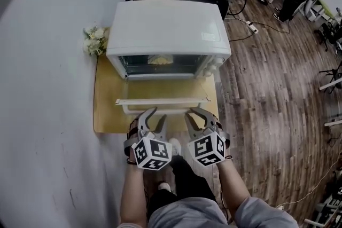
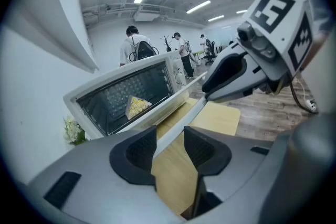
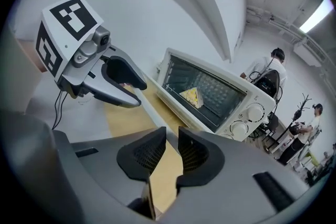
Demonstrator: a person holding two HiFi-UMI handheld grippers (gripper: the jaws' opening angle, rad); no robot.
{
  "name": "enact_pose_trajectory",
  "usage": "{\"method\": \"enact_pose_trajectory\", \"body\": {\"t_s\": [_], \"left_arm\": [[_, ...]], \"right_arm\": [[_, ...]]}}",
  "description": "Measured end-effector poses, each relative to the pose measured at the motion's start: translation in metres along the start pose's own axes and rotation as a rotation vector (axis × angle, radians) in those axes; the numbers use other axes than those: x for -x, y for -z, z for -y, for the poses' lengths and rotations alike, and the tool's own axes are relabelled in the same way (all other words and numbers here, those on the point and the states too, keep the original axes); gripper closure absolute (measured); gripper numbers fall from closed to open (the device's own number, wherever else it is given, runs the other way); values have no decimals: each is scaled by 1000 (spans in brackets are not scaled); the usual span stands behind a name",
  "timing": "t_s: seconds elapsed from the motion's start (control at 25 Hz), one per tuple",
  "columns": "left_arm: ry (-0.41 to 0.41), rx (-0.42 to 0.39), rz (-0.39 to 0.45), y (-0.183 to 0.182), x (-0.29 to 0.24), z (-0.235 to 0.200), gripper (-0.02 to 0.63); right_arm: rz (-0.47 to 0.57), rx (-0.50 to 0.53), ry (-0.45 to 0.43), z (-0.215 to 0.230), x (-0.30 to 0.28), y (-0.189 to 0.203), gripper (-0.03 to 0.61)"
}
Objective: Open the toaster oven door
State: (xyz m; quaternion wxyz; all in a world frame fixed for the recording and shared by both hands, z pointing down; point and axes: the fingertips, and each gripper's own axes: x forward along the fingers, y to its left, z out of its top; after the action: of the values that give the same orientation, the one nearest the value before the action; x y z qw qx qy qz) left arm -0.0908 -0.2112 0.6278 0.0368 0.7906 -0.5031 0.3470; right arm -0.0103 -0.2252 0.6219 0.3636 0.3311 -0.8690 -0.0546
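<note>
Facing the lowered oven door (image 1: pixel 163 101), left hand-held gripper (image 2: pixel 170 148) gapes (right hand-held gripper (image 3: pixel 172 152) narrower).

Side by side, left forearm (image 1: pixel 133 192) and right forearm (image 1: pixel 236 187) rise from the frame's lower edge. Jaws of left gripper (image 1: pixel 155 117) spread wide — those of right gripper (image 1: pixel 198 115) closer, a gap between, pinching nothing.
</note>
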Motion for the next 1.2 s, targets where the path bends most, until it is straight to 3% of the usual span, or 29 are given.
{"method": "enact_pose_trajectory", "body": {"t_s": [0.32, 0.72, 0.88, 1.2], "left_arm": [[-7, 226, 136, 8, 3, -2, 477], [-70, 302, 221, 23, 4, 4, 501], [-115, 392, 240, 36, 5, 4, 596], [-174, 376, 251, 55, -1, 16, 598]], "right_arm": [[92, -126, 35, -5, 0, 10, 538], [185, -263, 103, -12, 0, 24, 561], [191, -292, 124, -19, -3, 34, 569], [224, -330, 178, -31, -9, 52, 569]]}}
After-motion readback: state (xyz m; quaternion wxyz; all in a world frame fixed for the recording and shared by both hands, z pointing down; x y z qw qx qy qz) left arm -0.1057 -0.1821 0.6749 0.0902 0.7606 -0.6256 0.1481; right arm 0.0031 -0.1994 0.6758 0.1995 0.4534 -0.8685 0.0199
